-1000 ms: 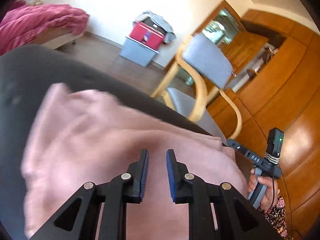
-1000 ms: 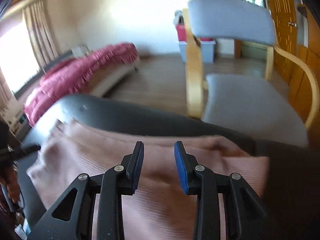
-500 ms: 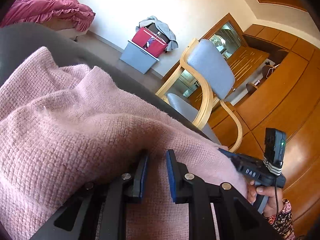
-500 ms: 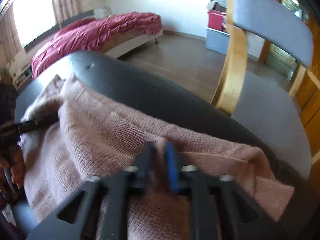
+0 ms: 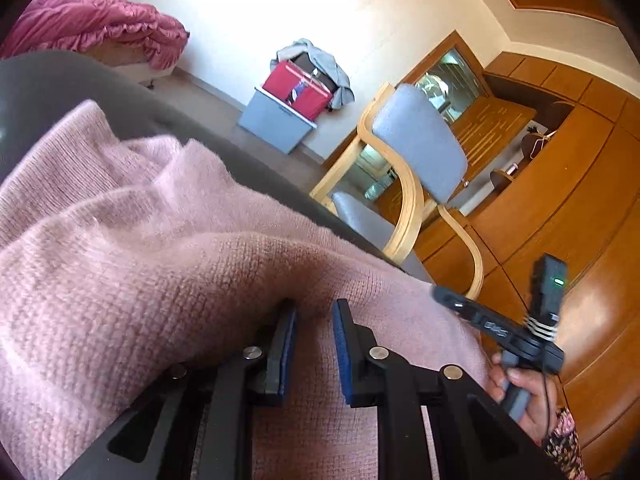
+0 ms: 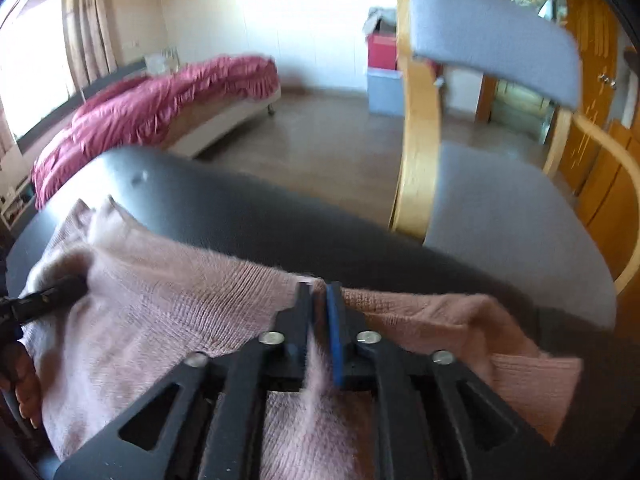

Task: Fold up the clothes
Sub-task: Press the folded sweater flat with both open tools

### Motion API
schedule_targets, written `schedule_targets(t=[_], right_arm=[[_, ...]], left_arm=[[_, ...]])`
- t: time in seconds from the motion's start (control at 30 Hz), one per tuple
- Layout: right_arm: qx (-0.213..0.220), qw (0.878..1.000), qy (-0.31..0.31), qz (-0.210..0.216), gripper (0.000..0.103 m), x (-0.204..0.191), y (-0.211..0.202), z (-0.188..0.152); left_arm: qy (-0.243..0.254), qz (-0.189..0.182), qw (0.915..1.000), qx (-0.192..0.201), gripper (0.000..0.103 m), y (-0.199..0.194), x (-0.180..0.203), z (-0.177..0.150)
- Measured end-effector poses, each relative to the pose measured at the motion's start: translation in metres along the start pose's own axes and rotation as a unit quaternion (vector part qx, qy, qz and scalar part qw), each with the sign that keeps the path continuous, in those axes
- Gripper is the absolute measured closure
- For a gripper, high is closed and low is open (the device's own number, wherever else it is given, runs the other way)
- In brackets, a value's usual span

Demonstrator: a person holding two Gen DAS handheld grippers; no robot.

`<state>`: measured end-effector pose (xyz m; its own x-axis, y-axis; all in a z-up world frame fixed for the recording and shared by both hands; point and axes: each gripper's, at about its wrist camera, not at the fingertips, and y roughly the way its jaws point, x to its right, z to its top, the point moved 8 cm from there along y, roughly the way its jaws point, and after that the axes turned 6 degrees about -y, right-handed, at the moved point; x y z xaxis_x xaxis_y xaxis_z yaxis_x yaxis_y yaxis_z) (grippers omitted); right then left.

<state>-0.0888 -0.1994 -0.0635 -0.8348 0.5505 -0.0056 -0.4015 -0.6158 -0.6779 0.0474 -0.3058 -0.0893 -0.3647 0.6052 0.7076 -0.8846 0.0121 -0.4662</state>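
Right wrist view: right gripper [image 6: 319,294] jaws just closed, pinching sweater [image 6: 168,312] edge on table [image 6: 240,208]. Left gripper [image 5: 314,322] narrow, fabric between pads; likely gripped for folding.

Daylight pours in from the window [image 6: 28,60] on the left of the right wrist view, so bright the pane washes out to white. The wall [image 5: 304,4] glares nearly as hard in both views. The wooden cupboards [image 5: 560,208] shine with warm reflections. The right view is soft, perhaps from movement: the chair [image 6: 492,36] smears at its edges. The left view is crisper, showing the sweater [image 5: 168,264] knit. Fisheye bends straight lines, and corners go black.
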Motion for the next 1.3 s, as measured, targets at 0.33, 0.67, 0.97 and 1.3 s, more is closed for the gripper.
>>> schedule_targets(t=[0.33,0.67,0.97,1.3], right_arm=[[-0.027,1.0,-0.007,0.007,0.089,-0.014,-0.008,-0.039],[-0.019,0.999,0.033,0.03,0.081,-0.005,-0.011,-0.049],[-0.007,0.995,0.067,0.067,0.077,0.001,-0.016,-0.051],[-0.005,0.994,0.076,0.076,0.076,0.002,-0.017,-0.052]], left_arm=[[-0.07,0.075,0.9939,-0.041,0.085,0.017,-0.018,0.048],[-0.029,0.207,0.9774,0.029,0.087,0.01,-0.068,0.07],[-0.09,0.162,0.9827,0.011,0.082,-0.015,-0.086,0.088],[-0.054,0.133,0.9895,-0.02,0.076,0.012,-0.073,0.085]])
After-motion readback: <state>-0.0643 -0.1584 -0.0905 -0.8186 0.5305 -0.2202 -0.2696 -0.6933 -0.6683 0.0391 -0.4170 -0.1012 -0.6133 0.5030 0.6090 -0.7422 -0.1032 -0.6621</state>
